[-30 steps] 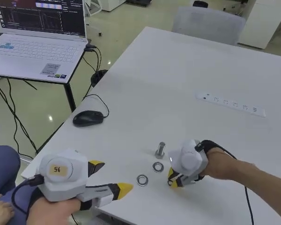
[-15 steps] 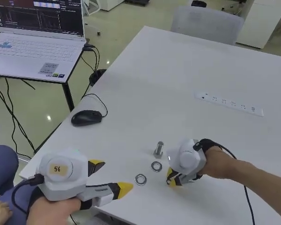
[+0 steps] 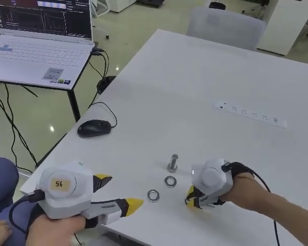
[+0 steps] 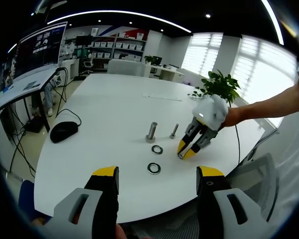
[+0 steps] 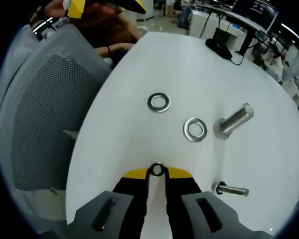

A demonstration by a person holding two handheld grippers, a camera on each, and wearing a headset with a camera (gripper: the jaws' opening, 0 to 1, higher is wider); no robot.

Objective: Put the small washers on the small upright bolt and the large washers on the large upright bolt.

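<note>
The right gripper [image 5: 157,175] is clenched on a small washer [image 5: 157,170], pinching it by the rim between its yellow tips, likely so the hole is free to drop over a shank. In its own view the small upright bolt [image 5: 229,189] stands near, between 3 and 4 o'clock from that washer, and the large upright bolt [image 5: 234,119] is at 2 o'clock. One large washer [image 5: 159,102] lies flat on the white table [image 5: 164,64] at 12 o'clock, and a second large washer [image 5: 195,129] between 1 and 2 o'clock. The left gripper [image 4: 158,174] hangs released at the table's near edge, jaws wide apart, probably to leave the work clear
</note>
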